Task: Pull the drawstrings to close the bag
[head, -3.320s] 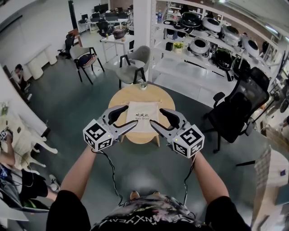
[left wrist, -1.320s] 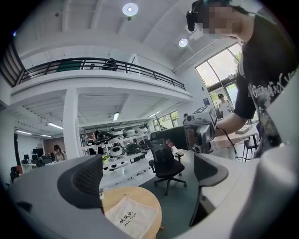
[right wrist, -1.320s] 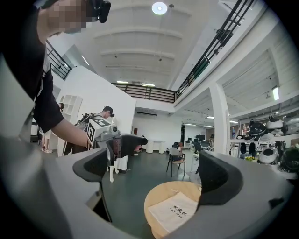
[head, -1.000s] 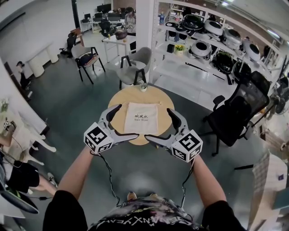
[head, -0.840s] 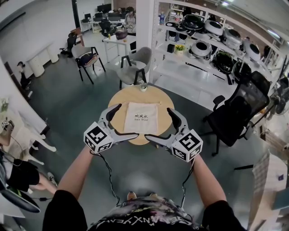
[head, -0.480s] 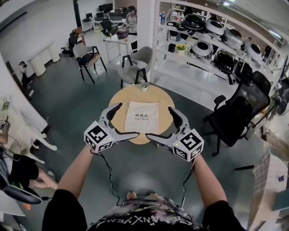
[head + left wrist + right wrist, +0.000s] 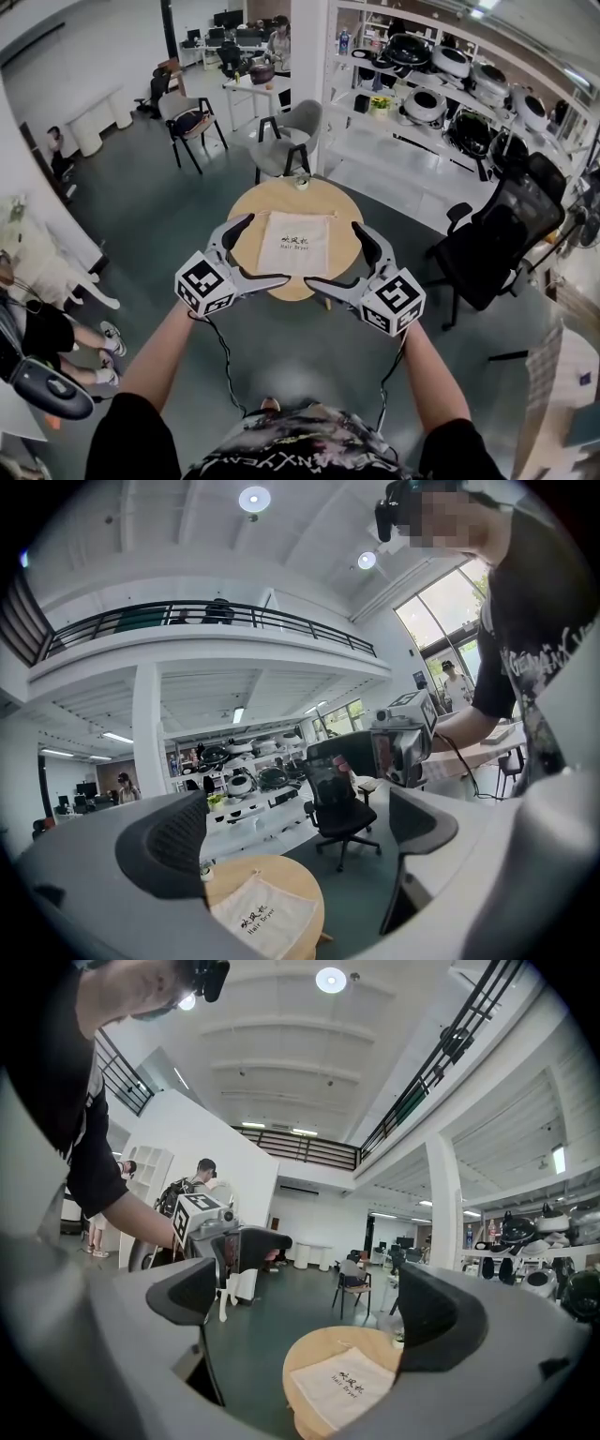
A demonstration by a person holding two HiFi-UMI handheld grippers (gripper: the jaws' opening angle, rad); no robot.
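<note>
bag (image 7: pixel 295 245) between, below both grippers

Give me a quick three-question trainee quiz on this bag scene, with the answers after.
1. True or false: the left gripper grips the bag.
2. The bag lies on: A) a sofa, B) the round table, C) a crate.
3. Fill in: the right gripper is ____ (open or shut).
Key: 1 false; 2 B; 3 open.

Round table (image 7: pixel 251 208), black chair (image 7: pixel 497 234)
</note>
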